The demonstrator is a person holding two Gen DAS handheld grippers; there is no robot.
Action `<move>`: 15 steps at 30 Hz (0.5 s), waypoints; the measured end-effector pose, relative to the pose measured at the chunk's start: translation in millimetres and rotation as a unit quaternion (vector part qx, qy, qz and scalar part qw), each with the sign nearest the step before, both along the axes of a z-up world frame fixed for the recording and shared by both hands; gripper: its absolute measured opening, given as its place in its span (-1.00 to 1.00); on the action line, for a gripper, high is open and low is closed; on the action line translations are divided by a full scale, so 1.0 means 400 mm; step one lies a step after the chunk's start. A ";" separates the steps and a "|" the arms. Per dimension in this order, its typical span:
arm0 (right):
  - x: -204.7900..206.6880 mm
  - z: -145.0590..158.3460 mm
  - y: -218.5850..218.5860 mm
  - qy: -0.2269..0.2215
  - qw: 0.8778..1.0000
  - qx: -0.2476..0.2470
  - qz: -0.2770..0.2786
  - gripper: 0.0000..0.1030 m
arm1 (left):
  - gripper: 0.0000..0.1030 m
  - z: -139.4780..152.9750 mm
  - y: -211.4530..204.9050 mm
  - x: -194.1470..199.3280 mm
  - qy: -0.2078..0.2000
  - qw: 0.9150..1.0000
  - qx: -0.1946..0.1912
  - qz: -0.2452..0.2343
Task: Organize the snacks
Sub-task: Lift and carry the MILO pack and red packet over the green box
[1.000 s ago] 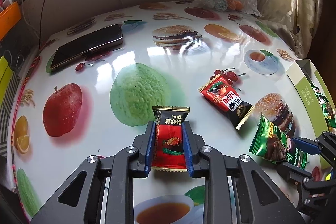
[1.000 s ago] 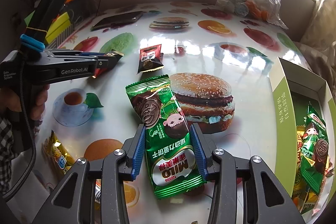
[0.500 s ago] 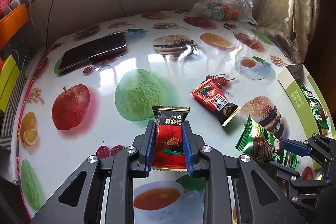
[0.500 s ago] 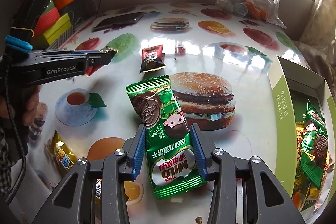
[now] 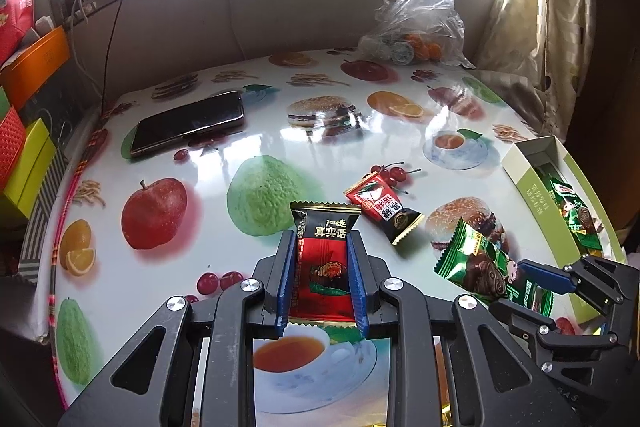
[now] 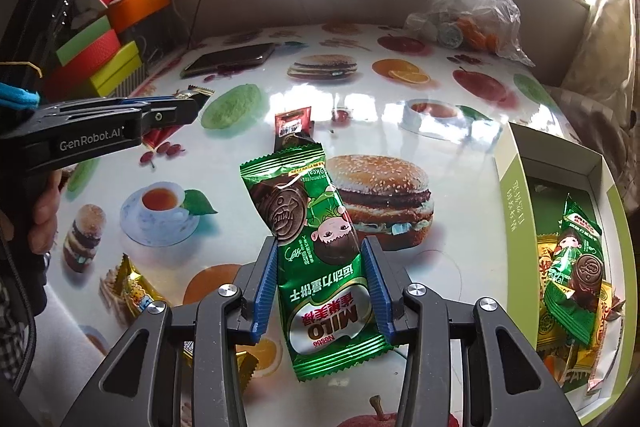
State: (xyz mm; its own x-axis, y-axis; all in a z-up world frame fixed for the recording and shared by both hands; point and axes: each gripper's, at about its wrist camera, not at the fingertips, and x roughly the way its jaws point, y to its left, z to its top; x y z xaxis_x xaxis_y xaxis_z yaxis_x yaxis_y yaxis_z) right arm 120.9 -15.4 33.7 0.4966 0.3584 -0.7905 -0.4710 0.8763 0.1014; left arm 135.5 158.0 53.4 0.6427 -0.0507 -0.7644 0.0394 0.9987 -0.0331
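A glossy table [image 5: 224, 167] printed with fruit and burgers sits under a barred window, with a phone [image 5: 188, 121] and a plastic bag [image 5: 420, 23] at its far side. The open green box [image 6: 516, 211], already partly filled with snacks, lies to the right of both grippers, and that is the direction the next move must take.

The right gripper [image 6: 320, 291] is nearer it; the box wall stands just right of its right finger. Its jaws are clamped at a middling width on the green Milo packet [image 6: 316, 247], whose long axis runs along the fingers and sticks out well past the tips.

The left gripper [image 5: 322, 281] is farther from the box, with the right gripper between. Its jaws are narrowly pinched on the red-and-black packet [image 5: 324, 255], also lengthwise between the pads, seemingly clear of the table, though the view makes that hard to confirm.

A red snack [image 5: 382, 207] lies loose on the table just ahead and right of the left fingertips.
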 end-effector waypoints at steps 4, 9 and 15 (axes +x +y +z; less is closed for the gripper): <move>-0.008 0.018 -0.008 -0.007 1.000 0.003 -0.003 -0.22 | -0.50 0.019 -0.009 -0.016 -0.009 1.000 0.001 -0.001; -0.018 0.043 -0.026 -0.017 1.000 0.008 -0.011 -0.21 | -0.50 0.041 -0.030 -0.030 -0.017 1.000 -0.002 -0.007; -0.025 0.068 -0.061 -0.024 0.999 0.015 -0.029 -0.21 | -0.50 0.062 -0.068 -0.041 -0.024 0.999 -0.004 -0.020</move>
